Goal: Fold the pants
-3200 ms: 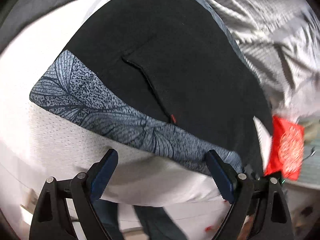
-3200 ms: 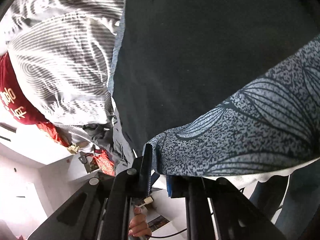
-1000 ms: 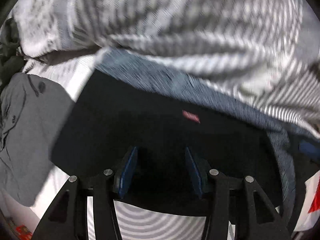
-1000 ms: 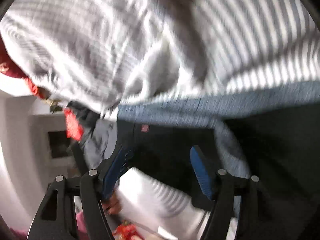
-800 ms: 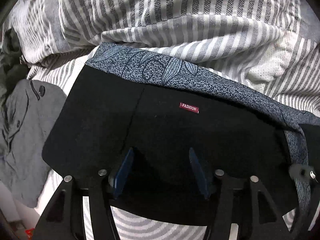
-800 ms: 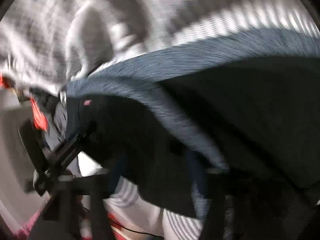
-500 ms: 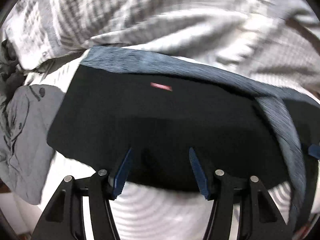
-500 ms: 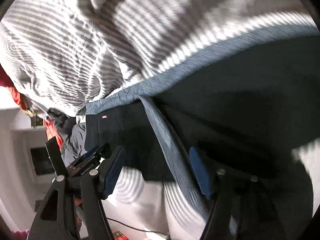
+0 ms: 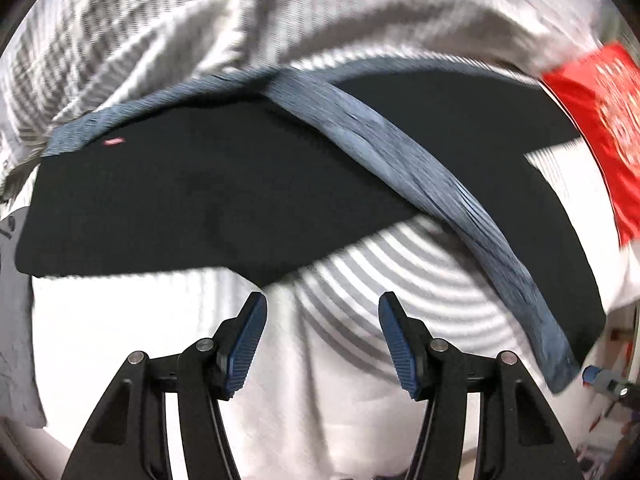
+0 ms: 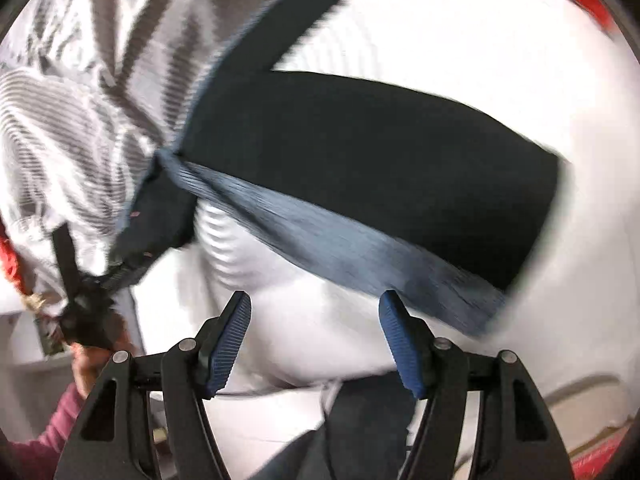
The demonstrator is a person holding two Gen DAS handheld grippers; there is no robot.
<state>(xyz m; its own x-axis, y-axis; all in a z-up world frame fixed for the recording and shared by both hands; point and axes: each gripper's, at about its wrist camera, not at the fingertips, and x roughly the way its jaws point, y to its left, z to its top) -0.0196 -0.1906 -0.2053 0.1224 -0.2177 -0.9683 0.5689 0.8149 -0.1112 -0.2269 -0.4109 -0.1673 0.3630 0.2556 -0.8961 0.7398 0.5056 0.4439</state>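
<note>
The black pants (image 9: 192, 200) with a blue-grey patterned band (image 9: 420, 168) lie spread in a V on the striped bedding; the band crosses between the two black parts. They also show in the right wrist view (image 10: 380, 160), with the band (image 10: 340, 248) running along the near edge. My left gripper (image 9: 322, 340) is open and empty, just short of the pants' near edge. My right gripper (image 10: 316, 340) is open and empty, just short of the band. The left gripper's tool and the hand on it (image 10: 84, 320) show at the right wrist view's left edge.
Grey-and-white striped bedding (image 9: 200, 20) is bunched behind the pants. A red cloth item (image 9: 600, 120) lies at the right. A grey garment (image 9: 12, 300) lies at the left edge. The bed's white surface (image 10: 480, 40) spreads beyond the pants.
Both grippers have let go of the pants and pulled back from them. The pants now lie flat on the bed, with bare bedding between the fingers.
</note>
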